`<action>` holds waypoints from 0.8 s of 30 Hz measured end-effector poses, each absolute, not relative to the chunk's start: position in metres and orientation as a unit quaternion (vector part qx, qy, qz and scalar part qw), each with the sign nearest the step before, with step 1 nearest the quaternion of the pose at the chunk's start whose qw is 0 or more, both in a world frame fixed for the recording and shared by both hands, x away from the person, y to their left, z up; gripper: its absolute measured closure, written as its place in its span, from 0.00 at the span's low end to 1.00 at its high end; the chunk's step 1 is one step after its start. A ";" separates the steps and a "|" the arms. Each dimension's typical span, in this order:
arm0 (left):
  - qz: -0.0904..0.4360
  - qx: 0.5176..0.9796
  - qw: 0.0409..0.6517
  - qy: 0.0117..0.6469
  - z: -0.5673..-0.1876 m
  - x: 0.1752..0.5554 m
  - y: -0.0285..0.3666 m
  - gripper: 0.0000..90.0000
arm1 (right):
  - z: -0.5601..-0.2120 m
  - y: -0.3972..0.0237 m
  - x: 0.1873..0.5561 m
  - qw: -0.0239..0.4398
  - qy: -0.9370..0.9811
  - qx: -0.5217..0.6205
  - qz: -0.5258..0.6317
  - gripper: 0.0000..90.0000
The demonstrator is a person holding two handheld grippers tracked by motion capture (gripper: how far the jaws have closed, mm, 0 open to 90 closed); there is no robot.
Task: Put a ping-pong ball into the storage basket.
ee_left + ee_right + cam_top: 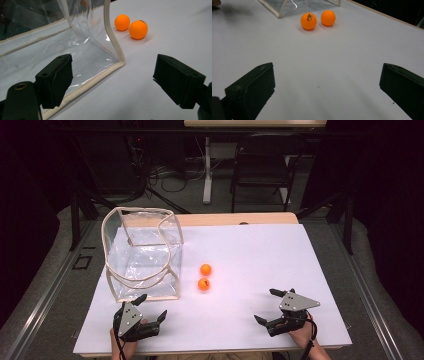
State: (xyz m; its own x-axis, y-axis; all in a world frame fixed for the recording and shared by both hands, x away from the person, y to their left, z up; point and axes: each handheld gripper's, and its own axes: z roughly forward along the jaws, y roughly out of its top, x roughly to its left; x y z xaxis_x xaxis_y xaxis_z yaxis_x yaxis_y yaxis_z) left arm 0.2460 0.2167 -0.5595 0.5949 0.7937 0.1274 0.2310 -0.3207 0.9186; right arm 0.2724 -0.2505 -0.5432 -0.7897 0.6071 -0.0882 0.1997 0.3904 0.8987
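Observation:
Two orange balls sit side by side mid-table: the far ball and the near ball, which carries a small printed mark. To their left stands a clear plastic bag with cream edging, its top open. My left gripper rests open near the bag's front right corner, nothing between its jaws. My right gripper rests open at the front right, pointing toward the balls, with bare table between its jaws.
The white table top has a wooden strip along its far edge. A dark chair and a table leg stand on the floor beyond. Grey padding borders both sides.

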 end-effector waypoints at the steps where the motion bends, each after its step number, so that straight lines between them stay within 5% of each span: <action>1: 0.296 0.758 0.473 0.338 -0.560 0.246 0.217 0.17 | -0.543 -0.250 0.272 0.207 0.808 0.249 0.493 0.00; 24: 0.298 0.755 0.477 0.337 -0.558 0.246 0.217 0.17 | -0.537 -0.225 0.290 0.187 0.823 0.254 0.473 0.00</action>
